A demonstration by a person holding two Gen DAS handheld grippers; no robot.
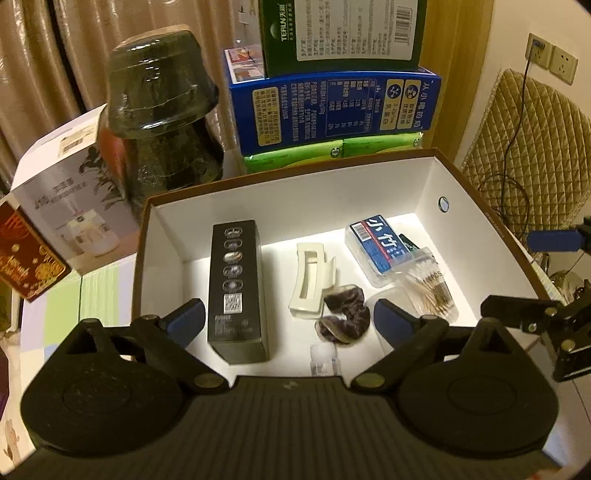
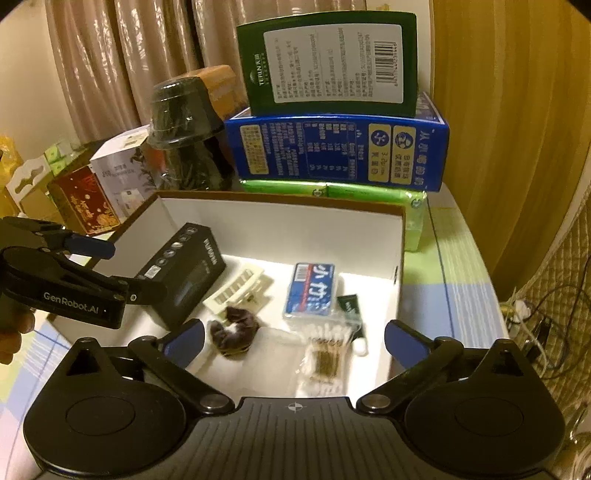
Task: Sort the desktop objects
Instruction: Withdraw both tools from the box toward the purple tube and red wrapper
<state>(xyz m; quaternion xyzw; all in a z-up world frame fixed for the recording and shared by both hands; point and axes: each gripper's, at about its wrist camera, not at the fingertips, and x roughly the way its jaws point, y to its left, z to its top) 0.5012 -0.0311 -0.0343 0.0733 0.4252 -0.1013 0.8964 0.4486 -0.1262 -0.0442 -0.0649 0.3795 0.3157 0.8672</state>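
An open cardboard box [image 1: 295, 192] with a white inside holds a long black carton [image 1: 236, 288], a white claw clip [image 1: 312, 280], a dark scrunchie [image 1: 345, 314], a blue-labelled clear pack [image 1: 376, 247] and a bag of cotton swabs [image 1: 432, 288]. My left gripper [image 1: 290, 323] hangs open above the box's near side, nothing between its fingers. My right gripper [image 2: 295, 343] is open too, above the scrunchie [image 2: 234, 334] and swabs [image 2: 327, 354], with a dark green tube [image 2: 351, 310] beside the blue pack [image 2: 312, 291]. Each gripper appears at the edge of the other's view.
Behind the box stand a green carton [image 1: 343, 33] on a blue carton [image 1: 332, 107] on green packs [image 1: 332, 151]. A dark wrapped jar [image 1: 166, 118], a white carton [image 1: 74, 192] and a red box [image 1: 26, 258] are at the left. A quilted cushion [image 1: 524, 147] is at the right.
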